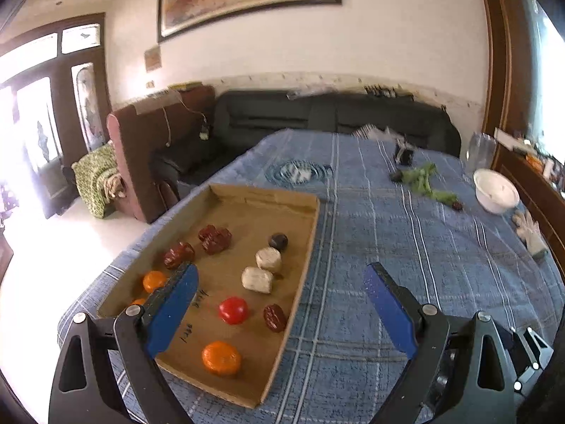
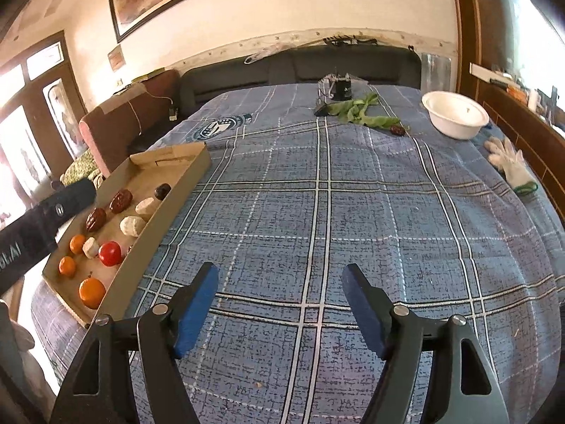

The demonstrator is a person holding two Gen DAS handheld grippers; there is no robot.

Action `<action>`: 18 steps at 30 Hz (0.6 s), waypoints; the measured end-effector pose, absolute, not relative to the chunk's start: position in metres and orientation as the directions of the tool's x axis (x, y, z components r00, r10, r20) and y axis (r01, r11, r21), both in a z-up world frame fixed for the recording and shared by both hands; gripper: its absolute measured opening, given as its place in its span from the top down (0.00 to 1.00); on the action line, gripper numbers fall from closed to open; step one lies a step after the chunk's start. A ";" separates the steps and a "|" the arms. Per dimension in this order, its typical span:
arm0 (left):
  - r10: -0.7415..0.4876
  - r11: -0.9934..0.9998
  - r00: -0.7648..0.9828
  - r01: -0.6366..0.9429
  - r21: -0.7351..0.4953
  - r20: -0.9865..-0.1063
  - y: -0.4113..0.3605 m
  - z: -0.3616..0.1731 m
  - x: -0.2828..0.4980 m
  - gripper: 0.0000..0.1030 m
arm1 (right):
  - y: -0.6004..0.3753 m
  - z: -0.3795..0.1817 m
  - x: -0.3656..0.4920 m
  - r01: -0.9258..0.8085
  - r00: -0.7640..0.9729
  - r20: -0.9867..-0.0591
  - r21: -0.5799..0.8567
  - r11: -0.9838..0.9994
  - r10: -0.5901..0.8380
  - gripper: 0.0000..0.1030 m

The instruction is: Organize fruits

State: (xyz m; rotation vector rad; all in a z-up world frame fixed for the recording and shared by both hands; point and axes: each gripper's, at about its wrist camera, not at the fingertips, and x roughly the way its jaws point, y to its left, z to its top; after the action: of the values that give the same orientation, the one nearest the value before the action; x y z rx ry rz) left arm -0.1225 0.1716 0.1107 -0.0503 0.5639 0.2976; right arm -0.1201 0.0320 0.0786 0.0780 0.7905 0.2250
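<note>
Worktop: covered by a blue plaid cloth, dark sofa behind the far edge.
Cardboard tray: shallow, brown, at the left side of the worktop, near corner close to the edge.
White bowl: far right, upright, well apart from the tray.
White glove: lying flat near the right edge, just nearer than the bowl.
Green leaves: loose bunch at the far side, left of the bowl.
Left tool: released, jaws wide, nothing between them; left finger over the tray, right finger over bare cloth.
Right tool: released, jaws apart, only plaid cloth between them, to the right of the tray.
Oranges: largest one in the tray's near end, smaller ones along the left wall.
Tomato: red, mid-tray, just beside a dark red date.
Pale lumps: two side by side toward the right wall, kind unclear.
Dates: cluster of wrinkled dark red ones further back in the tray.
Stray date: alone on the cloth, touching the tip of the leaves.
</note>
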 end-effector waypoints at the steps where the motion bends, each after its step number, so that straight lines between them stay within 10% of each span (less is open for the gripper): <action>1: 0.273 0.953 0.812 -0.301 0.031 -0.516 0.173 0.113 -0.125 0.08 | 0.034 0.079 -0.120 -0.175 0.684 -0.693 0.146 0.974 0.227 0.24; 7: 0.368 0.917 0.819 -0.399 0.023 -0.441 0.183 0.121 -0.141 0.00 | 0.046 0.085 -0.124 -0.206 0.701 -0.676 0.116 0.972 0.229 0.23; 18: 0.231 0.941 0.786 -0.331 -0.075 -0.574 0.213 0.101 -0.129 0.00 | 0.079 0.082 -0.123 -0.267 0.690 -0.689 0.042 0.963 0.221 0.21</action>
State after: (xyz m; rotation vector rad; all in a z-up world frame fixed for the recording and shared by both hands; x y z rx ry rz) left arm -0.1292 0.2128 0.1012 -0.1750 0.5942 0.3045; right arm -0.1235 0.0793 0.0824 -0.0638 0.7621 0.2732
